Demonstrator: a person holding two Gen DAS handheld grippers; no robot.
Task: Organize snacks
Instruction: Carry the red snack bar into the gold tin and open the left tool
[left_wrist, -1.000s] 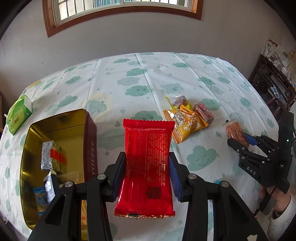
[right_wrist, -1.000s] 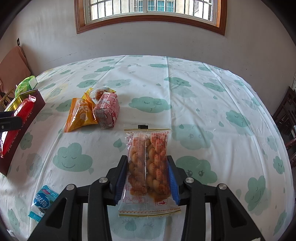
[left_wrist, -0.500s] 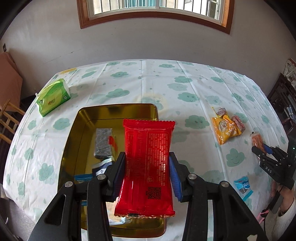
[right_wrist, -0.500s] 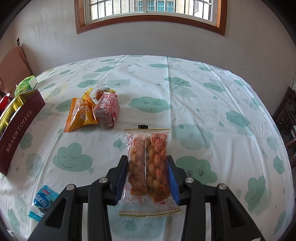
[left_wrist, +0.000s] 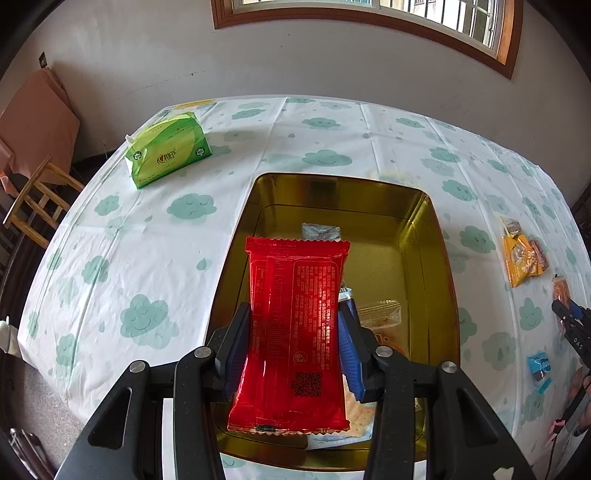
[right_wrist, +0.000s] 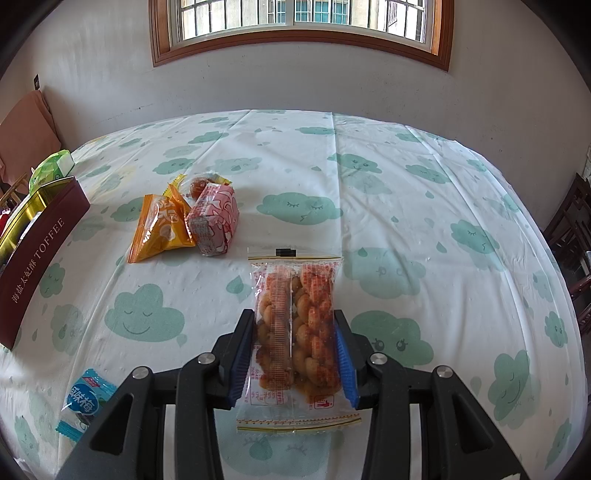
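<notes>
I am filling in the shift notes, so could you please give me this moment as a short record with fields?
left gripper: shut on red packet, above the gold tin
right gripper: shut on clear snack bag
tin contents: several small packets, partly hidden
loose on tablecloth: orange packet, pink packet, blue packet
green tissue pack: beyond the tin

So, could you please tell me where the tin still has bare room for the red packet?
The tin is bare along its far end and right side, beyond the grey packet. The near end is crowded with wrappers under the red packet.
</notes>
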